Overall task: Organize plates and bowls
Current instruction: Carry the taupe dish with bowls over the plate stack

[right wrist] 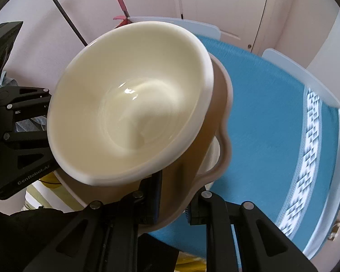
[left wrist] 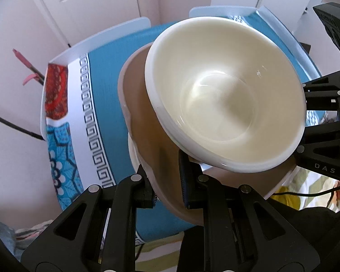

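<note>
A cream bowl (left wrist: 217, 104) (right wrist: 129, 113), nested in a second one by its doubled rim, tilts inside a tan basin (left wrist: 145, 127) (right wrist: 217, 113). The basin hangs above a round table with a blue cloth (left wrist: 111, 104) (right wrist: 267, 140). My left gripper (left wrist: 167, 188) is shut on the basin's near rim, one pad inside the wall and one outside. My right gripper (right wrist: 172, 204) is shut on the opposite rim in the same way. Each wrist view shows the other gripper across the bowl: the right gripper (left wrist: 310, 113) and the left gripper (right wrist: 45, 115).
The cloth has a white Greek-key border (left wrist: 90, 122) (right wrist: 306, 158) and a red and blue pattern at its edge (left wrist: 55, 90). White chair backs (left wrist: 115, 31) (right wrist: 301, 72) stand at the table's far side, before white doors. A dark cable (left wrist: 15, 127) runs at the left.
</note>
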A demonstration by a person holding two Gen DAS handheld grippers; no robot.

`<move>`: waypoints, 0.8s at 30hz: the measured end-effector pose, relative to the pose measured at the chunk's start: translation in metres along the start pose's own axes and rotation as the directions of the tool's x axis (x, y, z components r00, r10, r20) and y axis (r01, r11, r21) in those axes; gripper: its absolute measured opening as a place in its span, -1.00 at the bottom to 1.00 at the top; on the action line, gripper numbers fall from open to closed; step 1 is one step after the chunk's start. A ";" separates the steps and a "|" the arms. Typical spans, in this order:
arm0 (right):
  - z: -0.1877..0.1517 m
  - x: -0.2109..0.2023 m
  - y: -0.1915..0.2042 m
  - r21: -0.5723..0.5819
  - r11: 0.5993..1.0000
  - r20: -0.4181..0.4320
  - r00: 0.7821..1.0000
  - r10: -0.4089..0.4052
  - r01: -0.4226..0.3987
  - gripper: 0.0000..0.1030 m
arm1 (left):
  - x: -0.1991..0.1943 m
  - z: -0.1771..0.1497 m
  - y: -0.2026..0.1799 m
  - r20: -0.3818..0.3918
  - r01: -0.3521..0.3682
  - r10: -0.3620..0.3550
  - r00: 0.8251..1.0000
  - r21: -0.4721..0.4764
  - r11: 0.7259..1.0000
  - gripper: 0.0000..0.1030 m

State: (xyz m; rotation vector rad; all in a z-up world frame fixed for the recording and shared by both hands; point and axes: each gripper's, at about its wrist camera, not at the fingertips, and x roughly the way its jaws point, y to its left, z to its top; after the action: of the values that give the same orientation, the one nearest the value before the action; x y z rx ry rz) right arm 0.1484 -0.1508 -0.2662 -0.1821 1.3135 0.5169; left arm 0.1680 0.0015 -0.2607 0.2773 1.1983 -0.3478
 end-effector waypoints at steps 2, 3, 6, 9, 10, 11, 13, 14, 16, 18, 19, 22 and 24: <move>-0.002 0.007 0.002 0.012 1.000 -0.010 1.000 0.000 0.000 -0.70 | 0.003 -0.004 0.002 -0.007 0.005 -0.005 1.000 0.002 1.000 -0.74; -0.003 0.009 0.003 0.016 1.000 -0.014 1.000 -0.001 0.001 -0.70 | 0.005 -0.006 0.003 -0.009 0.008 -0.008 1.000 0.003 1.000 -0.74; -0.004 0.015 0.002 0.025 1.000 -0.020 1.000 -0.005 0.005 -0.70 | 0.008 -0.008 0.002 -0.010 0.016 -0.016 1.000 0.003 1.000 -0.74; -0.008 0.011 0.011 0.019 1.000 -0.023 1.000 -0.014 0.014 -0.70 | 0.013 -0.008 0.000 -0.015 0.022 -0.022 1.000 -0.001 1.000 -0.74; -0.007 0.013 0.013 0.018 1.000 -0.026 1.000 -0.015 0.015 -0.70 | 0.015 -0.009 0.001 -0.016 0.023 -0.024 1.000 -0.004 1.000 -0.74; -0.007 0.015 0.013 0.017 1.000 -0.030 0.999 -0.015 0.016 -0.70 | 0.016 -0.010 0.000 -0.017 0.025 -0.025 1.000 -0.007 1.000 -0.74; -0.007 0.018 0.015 0.018 1.000 -0.034 0.999 -0.015 0.016 -0.70 | 0.019 -0.010 0.001 -0.023 0.030 -0.030 0.999 -0.017 0.999 -0.74; -0.006 0.019 0.014 0.021 1.000 -0.037 0.999 -0.014 0.015 -0.70 | 0.021 -0.010 0.002 -0.028 0.032 -0.033 0.999 -0.023 0.999 -0.74; -0.005 0.020 0.013 0.020 1.000 -0.035 0.999 -0.020 0.021 -0.70 | 0.022 -0.010 0.002 -0.026 0.033 -0.034 0.999 -0.030 0.999 -0.74; -0.002 0.019 0.015 0.022 0.999 -0.037 0.999 -0.021 0.022 -0.70 | 0.024 -0.010 0.003 -0.034 0.040 -0.041 0.999 -0.032 0.999 -0.74; -0.002 0.020 0.015 0.024 0.999 -0.039 0.999 -0.024 0.024 -0.70 | 0.024 -0.010 0.003 -0.035 0.044 -0.045 0.998 -0.034 0.998 -0.74; 0.000 0.022 0.014 0.032 0.999 -0.050 0.998 -0.026 0.027 -0.69 | 0.024 -0.010 0.003 -0.040 0.049 -0.050 0.998 -0.033 0.998 -0.74; 0.002 0.024 0.014 0.038 0.999 -0.056 0.998 -0.022 0.024 -0.69 | 0.025 -0.008 0.004 -0.054 0.053 -0.055 0.997 -0.043 0.998 -0.73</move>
State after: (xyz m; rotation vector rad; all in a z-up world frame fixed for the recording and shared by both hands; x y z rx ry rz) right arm 0.1471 -0.1314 -0.2864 -0.1799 1.3731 0.4693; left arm 0.1705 0.0052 -0.2871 0.2195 1.2680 -0.3639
